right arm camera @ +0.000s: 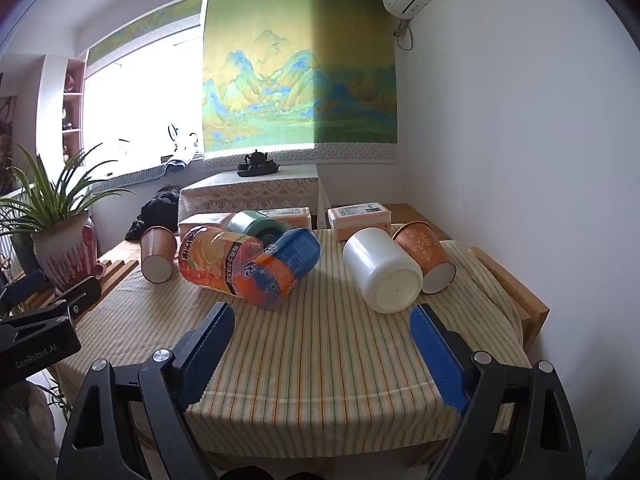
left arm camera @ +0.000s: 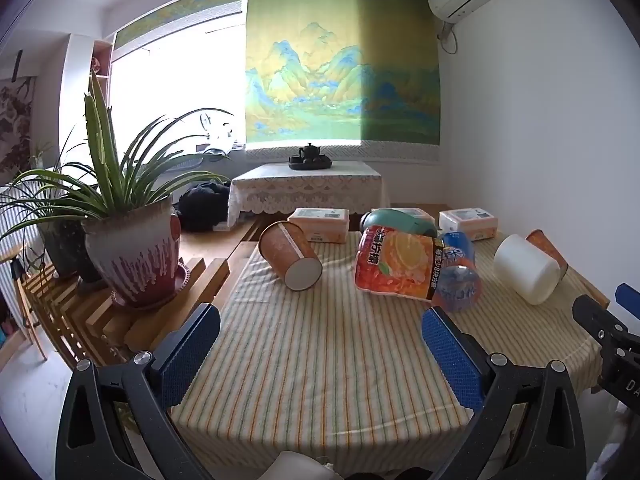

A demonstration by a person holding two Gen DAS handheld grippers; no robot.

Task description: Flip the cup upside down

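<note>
While both grippers hover with jaws spread and empty, left gripper (left arm camera: 320, 344) and right gripper (right arm camera: 322, 344) face the striped tablecloth (right arm camera: 320, 352). White cup (right arm camera: 382, 271) lies on its side at far right, touching an orange paper cup (right arm camera: 426, 256); another paper cup (left arm camera: 289, 255) lies far left.

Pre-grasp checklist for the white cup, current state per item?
1. Right tongs open: ok, blue pads apart with nothing between.
2. Left tongs open and empty: ok.
3. White cup reachable: ok, it lies on its side, base toward the right tongs.
4. Clearance on its right: not ok, the orange paper cup lies right beside it; contact cannot tell.
5. Clearance on its left: ok, a gap of striped tablecloth separates it from the bottles.
6. Cup empty: cannot tell, mouth faces away.
</note>
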